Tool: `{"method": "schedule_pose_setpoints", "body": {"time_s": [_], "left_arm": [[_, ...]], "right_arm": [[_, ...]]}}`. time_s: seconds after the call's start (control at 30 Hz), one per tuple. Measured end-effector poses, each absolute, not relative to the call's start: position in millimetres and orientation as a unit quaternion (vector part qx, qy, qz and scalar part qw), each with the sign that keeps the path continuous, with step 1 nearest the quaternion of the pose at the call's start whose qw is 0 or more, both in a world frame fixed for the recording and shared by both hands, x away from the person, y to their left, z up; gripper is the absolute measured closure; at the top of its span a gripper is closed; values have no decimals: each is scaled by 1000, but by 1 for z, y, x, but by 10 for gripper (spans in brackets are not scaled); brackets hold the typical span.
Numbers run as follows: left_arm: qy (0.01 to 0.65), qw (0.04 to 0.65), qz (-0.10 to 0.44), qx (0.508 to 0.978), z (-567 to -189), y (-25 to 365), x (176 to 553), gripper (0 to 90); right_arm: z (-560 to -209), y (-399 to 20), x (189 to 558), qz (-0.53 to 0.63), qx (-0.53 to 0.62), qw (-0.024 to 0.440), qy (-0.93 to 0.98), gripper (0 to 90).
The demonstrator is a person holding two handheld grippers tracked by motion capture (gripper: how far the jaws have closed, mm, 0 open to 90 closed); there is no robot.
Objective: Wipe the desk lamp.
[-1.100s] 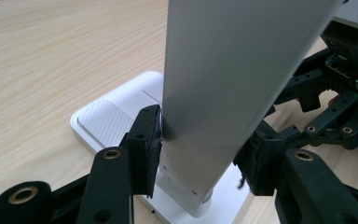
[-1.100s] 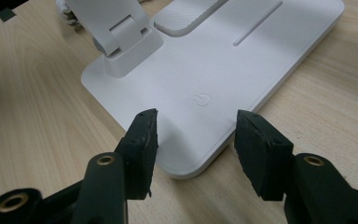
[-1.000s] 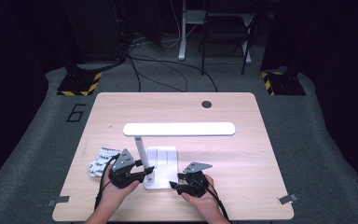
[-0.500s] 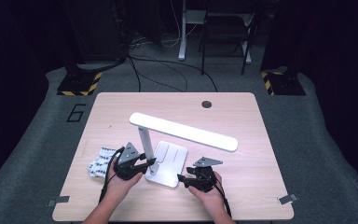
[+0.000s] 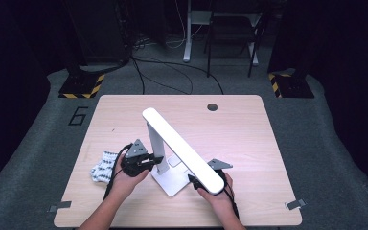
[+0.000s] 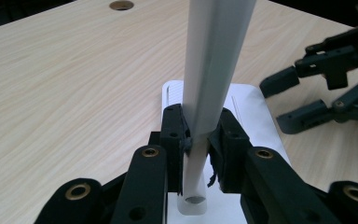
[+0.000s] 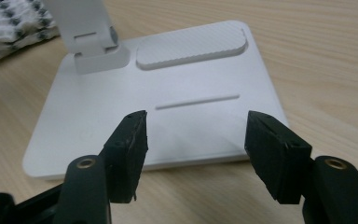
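A white desk lamp stands near the table's front: flat base (image 5: 171,186), upright post (image 5: 154,143) and long head bar (image 5: 182,148) running diagonally toward the near right. My left gripper (image 5: 148,160) has just been closing and is shut on the post (image 6: 214,70), pads pressed on both sides (image 6: 198,135). My right gripper (image 5: 193,180), partly under the bar's near end, has just been opening. It stands open over the base's near edge (image 7: 196,133) with nothing between its fingers. The base (image 7: 168,93) carries a ribbed pad and a slot.
A black-and-white patterned cloth (image 5: 103,167) lies left of the lamp by my left hand, also in the right gripper view (image 7: 14,23). A round cable hole (image 5: 212,107) sits near the table's far edge. Dark floor with cables surrounds the table.
The lamp has turned: its head bar swung from lying across the table to pointing diagonally at the near right. My left jaws closed on the post; my right hand shifted right and its jaws opened.
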State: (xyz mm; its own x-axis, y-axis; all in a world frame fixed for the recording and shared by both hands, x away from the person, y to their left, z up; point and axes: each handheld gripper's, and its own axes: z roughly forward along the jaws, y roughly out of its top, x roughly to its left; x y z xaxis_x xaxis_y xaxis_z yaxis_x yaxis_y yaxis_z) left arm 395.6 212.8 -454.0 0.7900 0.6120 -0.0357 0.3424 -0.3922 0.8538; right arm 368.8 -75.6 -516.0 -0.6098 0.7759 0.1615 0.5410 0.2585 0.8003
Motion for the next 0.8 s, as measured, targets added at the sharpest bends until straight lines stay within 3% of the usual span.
{"method": "schedule_pose_setpoints", "body": {"time_s": [0.23, 0.33, 0.53, 0.8], "left_arm": [[282, 475, 139, 822, -455, 208, 409, 757], [300, 482, 156, 808, -456, 210, 413, 674], [324, 481, 161, 799, -455, 222, 419, 621], [352, 481, 163, 786, -453, 235, 423, 639]], "right_arm": [[-519, -90, 379, 434, 454, 151, 764, 356], [-520, -91, 380, 431, 456, 142, 765, 363], [-523, -84, 380, 423, 441, 123, 782, 373], [-523, -71, 370, 417, 424, 118, 795, 354]]}}
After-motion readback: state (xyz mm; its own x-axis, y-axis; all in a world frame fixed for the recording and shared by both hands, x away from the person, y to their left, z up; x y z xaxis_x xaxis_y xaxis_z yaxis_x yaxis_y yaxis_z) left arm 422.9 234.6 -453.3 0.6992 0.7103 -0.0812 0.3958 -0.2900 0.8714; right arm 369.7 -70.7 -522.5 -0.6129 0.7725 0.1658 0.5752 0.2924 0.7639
